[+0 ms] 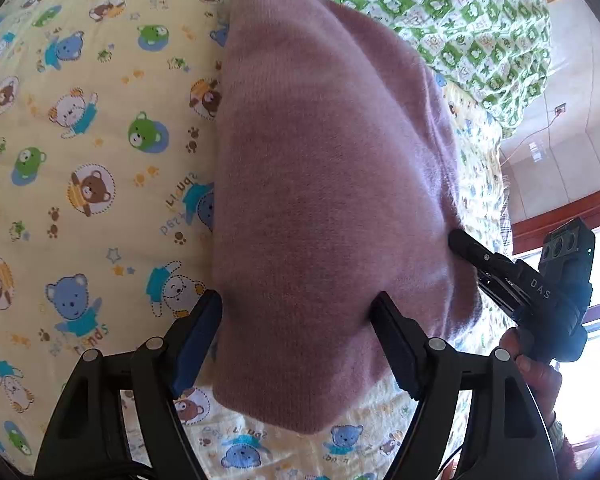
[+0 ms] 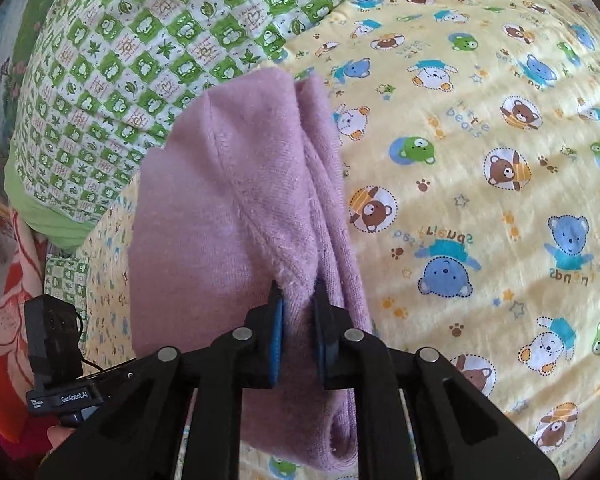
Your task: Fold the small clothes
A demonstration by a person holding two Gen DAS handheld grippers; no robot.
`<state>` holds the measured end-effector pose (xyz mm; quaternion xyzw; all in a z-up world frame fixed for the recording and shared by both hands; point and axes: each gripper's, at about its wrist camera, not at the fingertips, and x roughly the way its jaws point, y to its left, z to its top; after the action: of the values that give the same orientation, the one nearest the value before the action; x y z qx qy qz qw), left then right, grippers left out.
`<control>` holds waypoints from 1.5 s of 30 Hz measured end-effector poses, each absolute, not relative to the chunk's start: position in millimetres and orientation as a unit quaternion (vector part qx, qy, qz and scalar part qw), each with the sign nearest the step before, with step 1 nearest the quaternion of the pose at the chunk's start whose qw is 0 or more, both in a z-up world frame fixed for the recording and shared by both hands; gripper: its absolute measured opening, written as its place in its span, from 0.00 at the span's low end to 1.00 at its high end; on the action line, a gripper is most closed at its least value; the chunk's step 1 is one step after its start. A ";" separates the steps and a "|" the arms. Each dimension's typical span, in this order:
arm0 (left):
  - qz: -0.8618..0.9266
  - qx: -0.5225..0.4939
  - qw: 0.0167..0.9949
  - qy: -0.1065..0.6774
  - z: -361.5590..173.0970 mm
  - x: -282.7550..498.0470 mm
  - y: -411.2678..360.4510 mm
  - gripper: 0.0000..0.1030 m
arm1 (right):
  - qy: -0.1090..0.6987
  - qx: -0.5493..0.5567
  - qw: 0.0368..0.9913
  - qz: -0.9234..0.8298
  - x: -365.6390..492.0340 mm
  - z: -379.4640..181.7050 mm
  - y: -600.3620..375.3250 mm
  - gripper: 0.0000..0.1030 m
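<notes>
A small pink knit garment (image 1: 324,184) lies folded lengthwise on the yellow bear-print sheet (image 1: 80,140). My left gripper (image 1: 298,308) is open, its fingers spread wide astride the garment's near end. My right gripper (image 2: 298,292) is shut on the garment (image 2: 228,200), pinching a fold at its edge. In the left wrist view the right gripper (image 1: 460,242) touches the garment's right edge. In the right wrist view the left gripper's body (image 2: 56,360) shows at the lower left.
A green-and-white checked quilt (image 2: 140,48) lies bunched beyond the garment, also in the left wrist view (image 1: 460,20). The bed's edge, a tiled floor and a wooden frame (image 1: 560,208) are at the right there. The yellow sheet (image 2: 480,200) spreads to the right.
</notes>
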<state>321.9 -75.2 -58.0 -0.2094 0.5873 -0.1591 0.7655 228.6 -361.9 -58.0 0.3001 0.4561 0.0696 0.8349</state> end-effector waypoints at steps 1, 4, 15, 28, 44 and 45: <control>-0.159 -0.211 0.766 0.585 -54.8 321.7 -73.8 0.74 | 0.455 0.299 0.836 0.070 227.1 -54.1 -361.8 0.22; -0.159 -0.220 0.774 0.572 -41.7 324.4 -66.4 0.74 | 0.443 0.281 0.850 0.057 222.9 -38.4 -363.7 0.38; -0.111 -0.230 0.790 0.557 -30.6 379.4 -47.5 0.74 | 0.419 0.260 0.869 0.039 257.7 -13.8 -362.3 0.47; -0.090 -0.183 0.810 0.550 -41.9 451.5 -68.7 0.74 | 0.441 0.242 0.864 0.025 351.7 -39.6 -373.3 0.08; -0.122 -0.260 0.771 0.569 -44.1 400.3 -51.6 0.76 | 0.404 0.326 0.854 0.029 286.1 -34.2 -396.8 0.62; -0.124 -0.263 0.768 0.571 -44.2 394.7 -52.8 0.77 | 0.405 0.328 0.853 0.034 280.7 -35.2 -393.6 0.62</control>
<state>394.7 -52.8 -44.2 -0.2627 0.5707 -0.1241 0.7680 280.7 -393.6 -35.2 0.3280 0.4048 0.0344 0.8529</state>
